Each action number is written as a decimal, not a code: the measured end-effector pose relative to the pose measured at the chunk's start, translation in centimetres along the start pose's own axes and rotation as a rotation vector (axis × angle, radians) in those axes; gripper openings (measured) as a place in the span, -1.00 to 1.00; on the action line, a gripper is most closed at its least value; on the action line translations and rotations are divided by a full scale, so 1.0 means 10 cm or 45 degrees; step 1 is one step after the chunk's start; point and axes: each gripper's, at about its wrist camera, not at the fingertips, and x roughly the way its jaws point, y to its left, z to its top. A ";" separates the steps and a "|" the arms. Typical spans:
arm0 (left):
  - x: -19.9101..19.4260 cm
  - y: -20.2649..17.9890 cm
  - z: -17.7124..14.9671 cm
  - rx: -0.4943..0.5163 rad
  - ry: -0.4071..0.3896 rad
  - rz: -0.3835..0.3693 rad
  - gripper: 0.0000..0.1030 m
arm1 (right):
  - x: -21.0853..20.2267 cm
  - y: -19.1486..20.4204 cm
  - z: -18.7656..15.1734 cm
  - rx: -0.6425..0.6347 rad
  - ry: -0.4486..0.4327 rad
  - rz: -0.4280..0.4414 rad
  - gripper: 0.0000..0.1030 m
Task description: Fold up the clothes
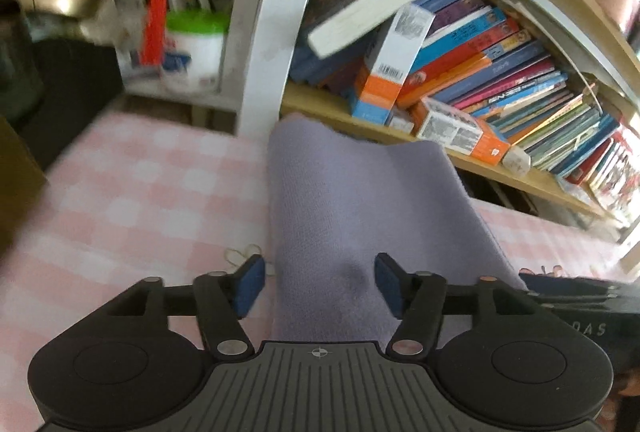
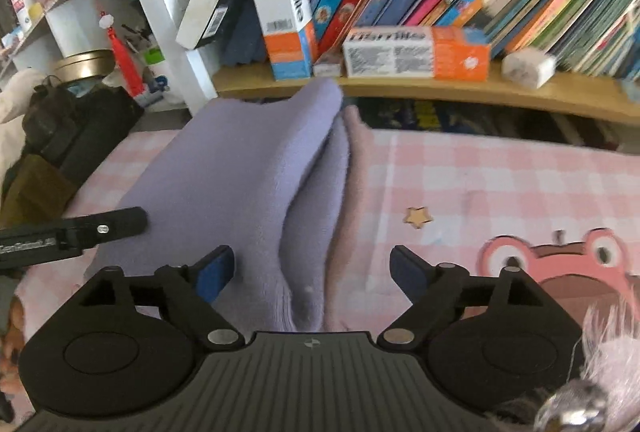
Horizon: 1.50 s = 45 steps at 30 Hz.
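Bookshelf (image 2: 400,88) stood just behind the folded lilac garment (image 2: 240,172) on the pink checked sheet (image 2: 480,172). Both tongs angled down over it: left gripper (image 1: 320,282) spread wide, right gripper (image 2: 312,272) wider, pads off the cloth.

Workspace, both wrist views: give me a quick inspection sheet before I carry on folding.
Surface: pink checked sheet, printed with a frog and a star.
Job's things: lilac garment, folded in layers, lying lengthwise on the sheet.
Clutter: nothing seen on the sheet besides the garment.
Grippers: left gripper open, cloth between its fingers, pads not pressing; right gripper open over the garment's near end.
Cables: nothing seen.
Surroundings: bookshelf packed with books, orange boxes, red tassel.
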 end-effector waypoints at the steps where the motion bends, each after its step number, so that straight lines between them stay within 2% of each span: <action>1: -0.07 -0.03 -0.01 0.016 -0.014 0.004 0.41 | -0.06 0.01 -0.01 -0.004 -0.011 -0.016 0.69; 4: -0.26 -0.12 -0.08 0.045 -0.037 0.020 0.64 | -0.27 0.04 -0.05 -0.009 -0.040 -0.057 0.74; 12: -0.53 -0.27 -0.30 0.057 0.001 0.052 0.73 | -0.63 0.14 -0.21 0.033 -0.054 -0.110 0.79; 15: -0.60 -0.30 -0.40 0.055 0.011 0.070 0.93 | -0.71 0.17 -0.29 0.054 -0.011 -0.118 0.88; 26: -0.73 -0.37 -0.64 0.075 0.081 0.132 0.93 | -0.95 0.26 -0.67 0.049 -0.013 -0.189 0.90; 33: -0.75 -0.38 -0.66 0.093 0.072 0.217 0.99 | -0.98 0.28 -0.73 0.042 0.001 -0.194 0.92; 45: -0.75 -0.39 -0.63 0.096 0.063 0.219 1.00 | -0.97 0.31 -0.73 0.019 0.007 -0.199 0.92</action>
